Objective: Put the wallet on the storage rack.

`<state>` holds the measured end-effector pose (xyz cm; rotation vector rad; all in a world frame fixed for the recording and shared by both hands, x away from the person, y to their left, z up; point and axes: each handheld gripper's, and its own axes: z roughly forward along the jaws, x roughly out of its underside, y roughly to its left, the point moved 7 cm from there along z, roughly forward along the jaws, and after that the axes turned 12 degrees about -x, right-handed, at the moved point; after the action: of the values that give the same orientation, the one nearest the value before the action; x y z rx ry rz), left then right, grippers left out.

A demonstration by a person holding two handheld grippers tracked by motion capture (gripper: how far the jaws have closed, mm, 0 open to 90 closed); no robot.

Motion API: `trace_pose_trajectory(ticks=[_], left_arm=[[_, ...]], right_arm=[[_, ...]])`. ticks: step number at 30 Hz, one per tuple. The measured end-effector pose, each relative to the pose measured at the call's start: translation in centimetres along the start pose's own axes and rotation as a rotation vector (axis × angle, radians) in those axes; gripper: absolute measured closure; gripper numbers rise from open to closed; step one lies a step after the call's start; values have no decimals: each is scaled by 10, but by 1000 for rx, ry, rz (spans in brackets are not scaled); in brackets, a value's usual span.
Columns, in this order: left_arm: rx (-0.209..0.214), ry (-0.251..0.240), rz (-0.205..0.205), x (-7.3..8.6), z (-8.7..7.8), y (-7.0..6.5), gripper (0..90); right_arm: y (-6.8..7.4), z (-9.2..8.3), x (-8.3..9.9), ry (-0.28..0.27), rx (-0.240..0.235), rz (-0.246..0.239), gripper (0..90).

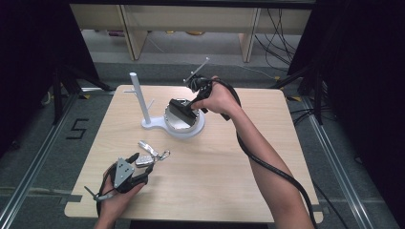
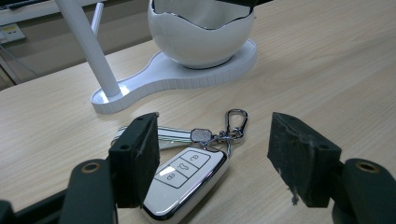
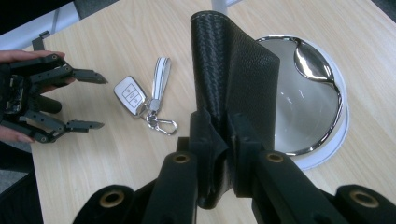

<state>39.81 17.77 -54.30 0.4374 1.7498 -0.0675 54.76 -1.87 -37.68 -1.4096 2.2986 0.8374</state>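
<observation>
At the near edge of the table [image 1: 229,191], the left gripper [image 1: 136,164] rests low with its jaws spread wide apart, nothing pinched between them. The car key [image 2: 187,179] lies flat on the wood just in front of it, its near end between the open jaws; the left gripper view shows three button icons on its white face (too small to read as any brand), a chrome rim, a snap hook [image 2: 236,122] and a white strap [image 2: 170,137] on the ring. No maker's name can be read anywhere on it.

Farther off, the right gripper [image 3: 223,135] has its jaws pressed together on a black leather wallet [image 3: 238,70], held over the white bowl [image 1: 172,119]. The right gripper view shows the wallet's grained surface and pale stitching along one edge, and the bowl's mirror-bright lining and wavy chrome rim. The high view gives what the others do not: the bowl shares a white base with a slim post [image 1: 138,100], and a "5" [image 1: 76,129] is taped on the floor left of the table.
</observation>
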Motion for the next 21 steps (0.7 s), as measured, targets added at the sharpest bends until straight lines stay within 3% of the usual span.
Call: trace_pose_trajectory(ticks=[4, 11, 15, 17, 21], left_arm=[[1, 1, 2, 0, 0, 0, 330], [2, 2, 3, 0, 0, 0, 330], [3, 2, 4, 0, 0, 0, 330], [-2, 12, 8, 1, -2, 1, 330], [0, 10, 3, 1, -2, 1, 329]], right_arm=[[-1, 3, 0, -5, -7, 17, 827], [-2, 6, -6, -8, -9, -12, 828], [2, 7, -8, -7, -8, -2, 827], [0, 8, -9, -6, -14, -18, 827], [-7, 12, -7, -5, 4, -3, 827]])
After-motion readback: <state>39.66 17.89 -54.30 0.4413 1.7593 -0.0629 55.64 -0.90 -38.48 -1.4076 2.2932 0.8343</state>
